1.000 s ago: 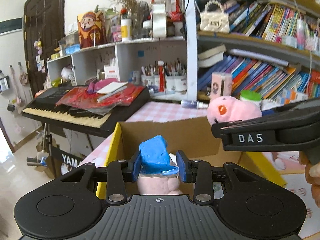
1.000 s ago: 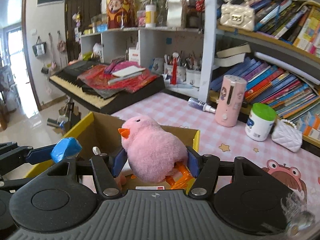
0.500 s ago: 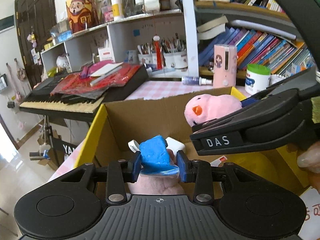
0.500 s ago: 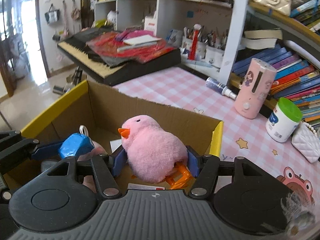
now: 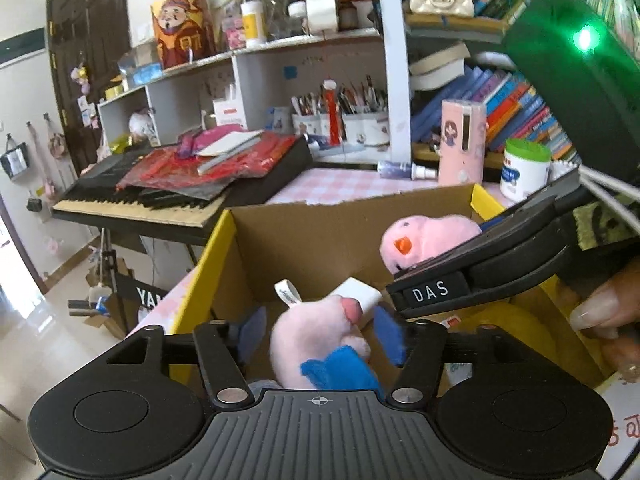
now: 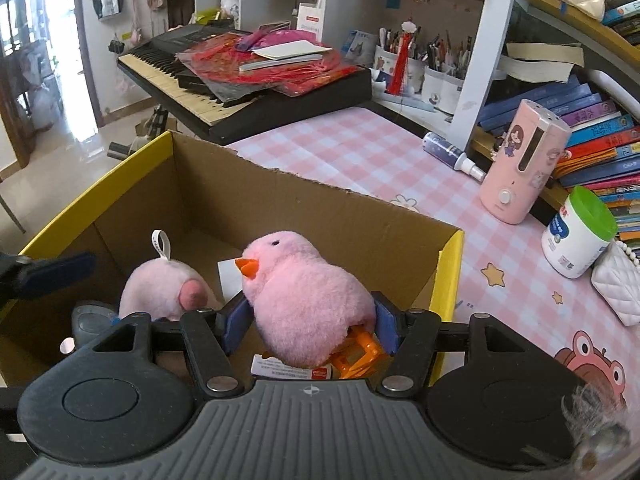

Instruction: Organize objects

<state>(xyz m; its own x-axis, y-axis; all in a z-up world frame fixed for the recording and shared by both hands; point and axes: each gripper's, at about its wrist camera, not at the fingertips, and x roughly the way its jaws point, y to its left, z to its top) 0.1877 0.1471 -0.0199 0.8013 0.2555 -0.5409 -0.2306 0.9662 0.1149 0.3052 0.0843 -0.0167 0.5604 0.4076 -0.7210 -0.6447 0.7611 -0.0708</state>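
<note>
The pink pig plush (image 5: 316, 344) with blue clothing lies inside the cardboard box (image 6: 320, 204), loose between the spread fingers of the left gripper (image 5: 320, 340). The right gripper (image 6: 308, 320) clamps the pink chick plush (image 6: 308, 296) just above the box, not yet dropped. Bottles wait on the checked tabletop (image 6: 360, 148).

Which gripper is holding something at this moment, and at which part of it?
The right gripper holds the pink chick plush by the sides of its body. The left gripper is open; the pink pig plush lies loose between its fingers.
</note>
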